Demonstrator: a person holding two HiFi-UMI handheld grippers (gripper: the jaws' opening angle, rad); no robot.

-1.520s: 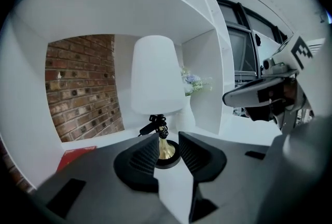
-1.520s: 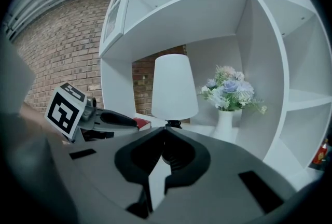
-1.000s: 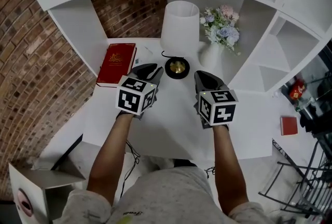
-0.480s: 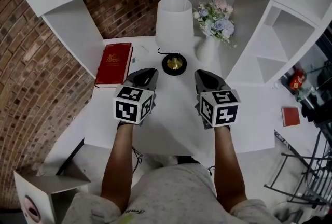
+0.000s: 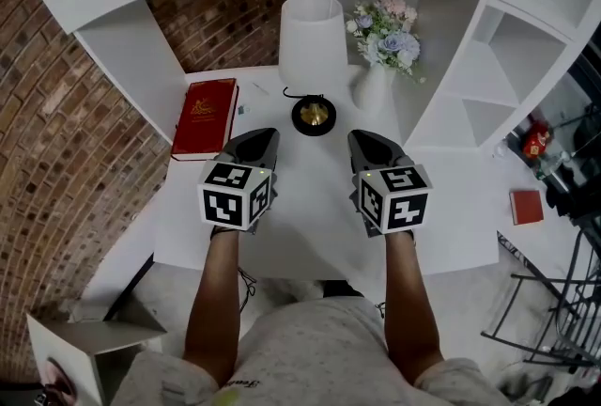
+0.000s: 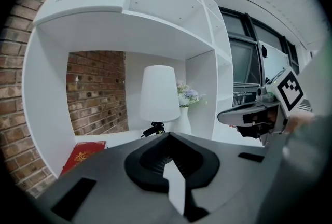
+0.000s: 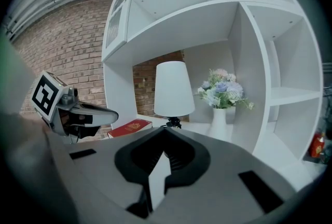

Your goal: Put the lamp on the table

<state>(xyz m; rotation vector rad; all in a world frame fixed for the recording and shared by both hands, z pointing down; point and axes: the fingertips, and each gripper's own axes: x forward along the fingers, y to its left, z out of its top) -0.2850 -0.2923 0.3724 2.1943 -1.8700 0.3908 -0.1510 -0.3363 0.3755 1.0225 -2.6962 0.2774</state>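
The lamp [image 5: 313, 42] has a white shade and a round black base with a brass centre [image 5: 313, 116]. It stands upright on the white table [image 5: 310, 226] inside the shelf niche, and shows too in the left gripper view [image 6: 160, 93] and the right gripper view [image 7: 174, 88]. My left gripper [image 5: 255, 143] hovers in front of the base and slightly left, shut with nothing in it [image 6: 168, 137]. My right gripper [image 5: 366, 143] is level with it on the right, also shut and empty [image 7: 163, 132]. Neither touches the lamp.
A red book [image 5: 205, 117] lies flat left of the lamp. A white vase of flowers [image 5: 380, 33] stands right of it. White shelf walls [image 5: 141, 66] enclose the niche. A cardboard box [image 5: 94, 348] sits on the floor at the lower left.
Both grippers have drawn back a little from the lamp base toward the table's front. The left gripper's jaws have closed. The lamp has stayed put.
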